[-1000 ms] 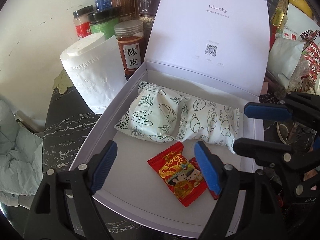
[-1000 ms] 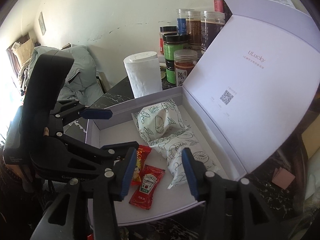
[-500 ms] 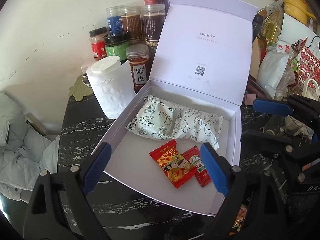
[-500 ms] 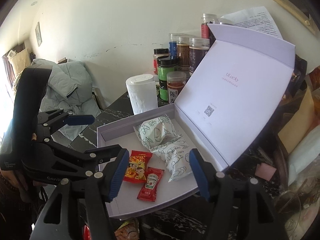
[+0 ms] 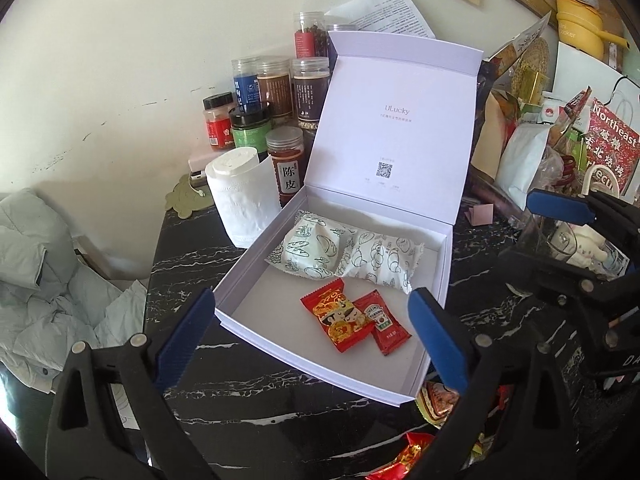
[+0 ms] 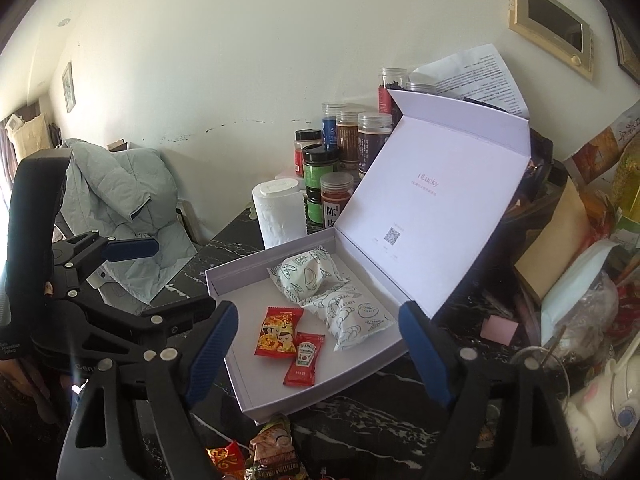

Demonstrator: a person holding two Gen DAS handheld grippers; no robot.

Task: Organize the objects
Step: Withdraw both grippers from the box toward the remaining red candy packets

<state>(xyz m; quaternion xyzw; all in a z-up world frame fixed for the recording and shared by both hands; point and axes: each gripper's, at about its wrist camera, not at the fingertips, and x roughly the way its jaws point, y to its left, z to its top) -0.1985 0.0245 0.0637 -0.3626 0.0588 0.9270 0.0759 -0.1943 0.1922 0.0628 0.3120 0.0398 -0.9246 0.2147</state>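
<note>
A white lidded box (image 5: 248, 280) (image 6: 240, 364) lies open on the black marble table, lid upright. Inside it lie two white bread-print packets (image 5: 344, 254) (image 6: 340, 300), a red snack packet (image 5: 340, 316) (image 6: 278, 332) and a red ketchup sachet (image 5: 386, 322) (image 6: 304, 358). My left gripper (image 5: 312, 336) is open and empty, above the box's near edge. My right gripper (image 6: 316, 352) is open and empty, also held back from the box. Each gripper shows in the other's view, at the right edge (image 5: 560, 232) and at the left (image 6: 132, 276).
A toilet roll (image 5: 240, 200) and several spice jars (image 5: 286, 160) stand behind the box at the wall. Bags and clutter (image 5: 560, 140) crowd the right side. Loose snack packets (image 6: 272, 452) lie at the table's front edge. A grey jacket (image 6: 120, 196) lies left.
Both grippers have pulled back and up from the box, and their jaws have opened wider. The box contents have not moved.
</note>
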